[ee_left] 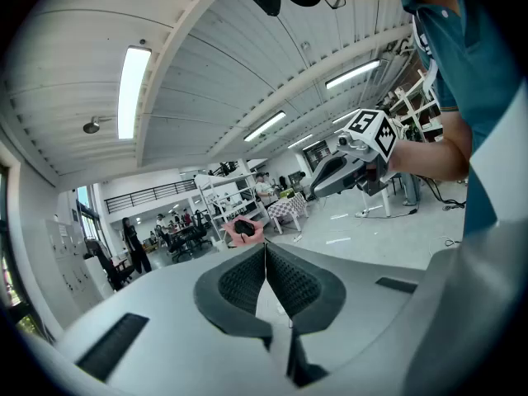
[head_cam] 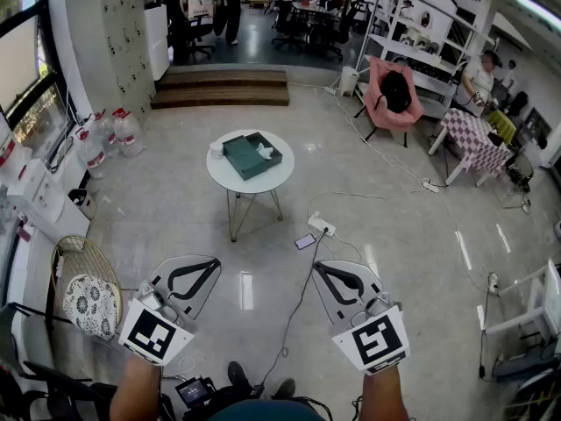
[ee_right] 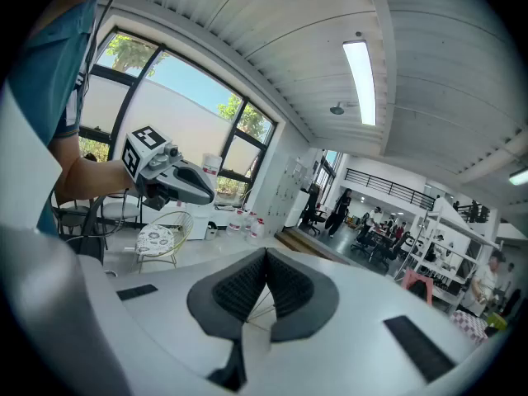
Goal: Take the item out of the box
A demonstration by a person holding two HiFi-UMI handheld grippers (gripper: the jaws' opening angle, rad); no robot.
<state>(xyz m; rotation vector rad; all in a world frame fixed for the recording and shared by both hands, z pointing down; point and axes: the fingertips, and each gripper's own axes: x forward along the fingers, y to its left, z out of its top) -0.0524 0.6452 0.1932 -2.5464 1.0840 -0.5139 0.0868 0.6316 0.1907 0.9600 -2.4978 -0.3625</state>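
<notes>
One box (head_cam: pixel 248 156) on one round surface (head_cam: pixel 230 180); left hand-held gripper (head_cam: pixel 209 268) and right hand-held gripper (head_cam: pixel 321 270) — two, jaws fully together, holding nothing.

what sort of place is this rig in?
Probably an open-plan office or lab: desks and office chairs with people at the back, white shelving, and grey lockers.
</notes>
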